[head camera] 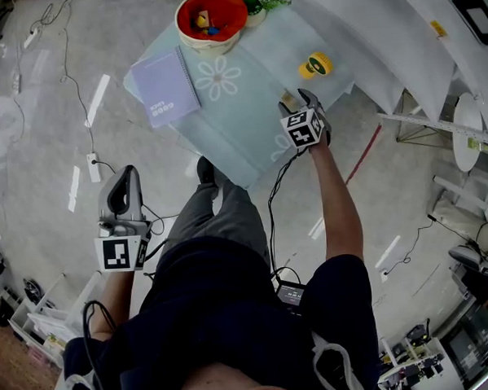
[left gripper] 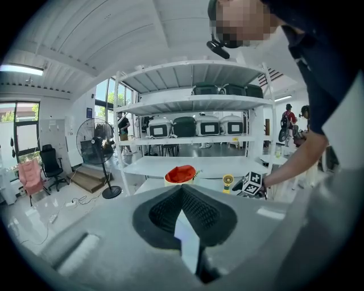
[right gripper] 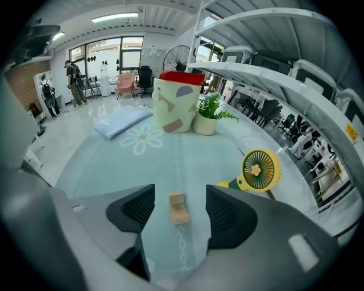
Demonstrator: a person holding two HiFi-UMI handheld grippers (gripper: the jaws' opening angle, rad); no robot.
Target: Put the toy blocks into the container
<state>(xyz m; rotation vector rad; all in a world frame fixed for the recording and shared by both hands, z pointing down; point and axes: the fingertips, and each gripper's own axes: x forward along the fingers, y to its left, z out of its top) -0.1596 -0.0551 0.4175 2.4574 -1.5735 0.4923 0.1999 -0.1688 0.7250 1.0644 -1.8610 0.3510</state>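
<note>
Tan toy block [right gripper: 178, 208] lies well apart from the upright red-lined container [right gripper: 177, 108].

A cream container [head camera: 212, 45] with a red inside sits at the top centre on a pale flowered table [head camera: 240, 117], toy blocks [head camera: 205, 22] in it. A lilac notebook [head camera: 165, 87] lies to its lower left and a yellow fan [head camera: 315, 65] to its right. The right gripper [head camera: 298, 100] reaches over the table's near edge. The left gripper [head camera: 125, 178] hangs over the floor at lower left.

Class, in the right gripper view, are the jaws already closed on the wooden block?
No: the wooden block sits between them with a clear gap to each jaw.
</note>
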